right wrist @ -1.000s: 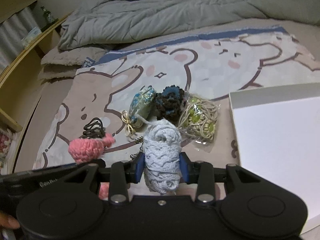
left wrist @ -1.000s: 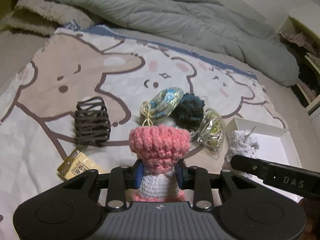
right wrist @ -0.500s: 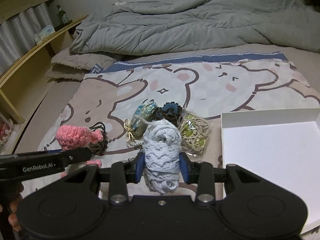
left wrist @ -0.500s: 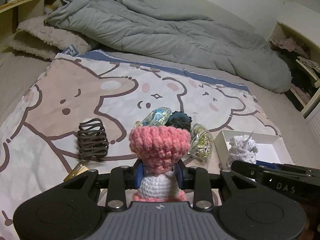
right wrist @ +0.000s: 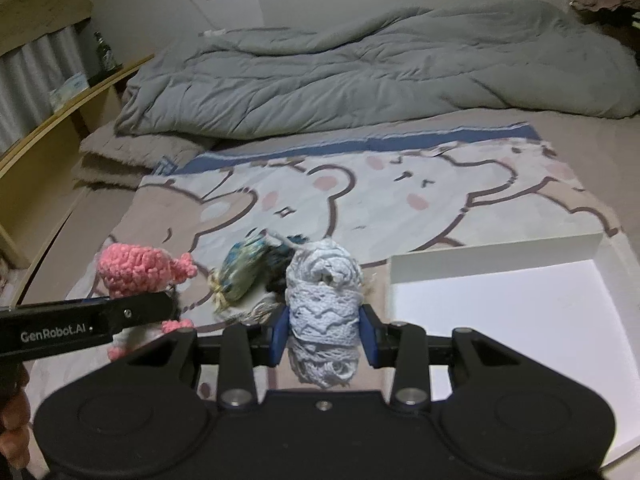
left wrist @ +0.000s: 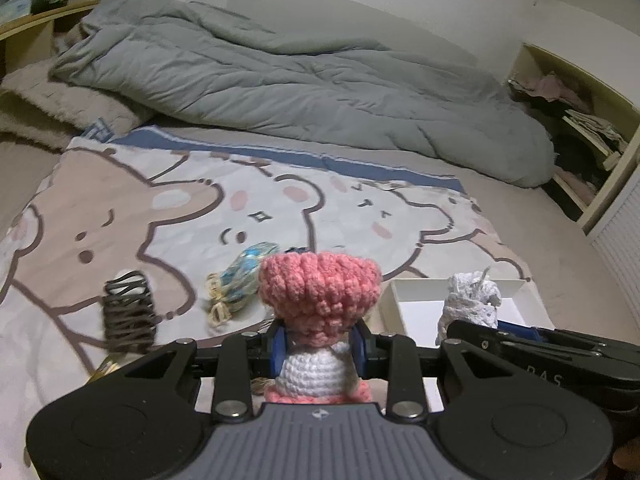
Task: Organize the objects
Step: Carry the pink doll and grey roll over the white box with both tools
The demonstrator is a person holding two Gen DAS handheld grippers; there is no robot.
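Nearest, the left gripper [left wrist: 319,350] pinches a pink-and-white crocheted yarn doll [left wrist: 318,304] by its white middle, while the right gripper [right wrist: 325,334] clamps a pale blue roll of lace trim [right wrist: 323,300], both lifted clear of the cartoon-bear blanket [right wrist: 360,200]. Just beyond waits the open white cardboard box [right wrist: 500,312], probably their destination. Farther off, a shiny blue-gold pouch [left wrist: 244,276] and a dark brown claw hair clip [left wrist: 128,312] lie unsorted before the rumpled grey duvet [left wrist: 280,88].

We are finding the white box [right wrist: 500,320] lying open-topped with a bare floor, offering clear entry from above. Left of it, a blue-patterned pouch [right wrist: 240,272] and a dark wire holder [left wrist: 128,312] are crowding the bear blanket [left wrist: 168,216]; its far half is lying unobstructed.
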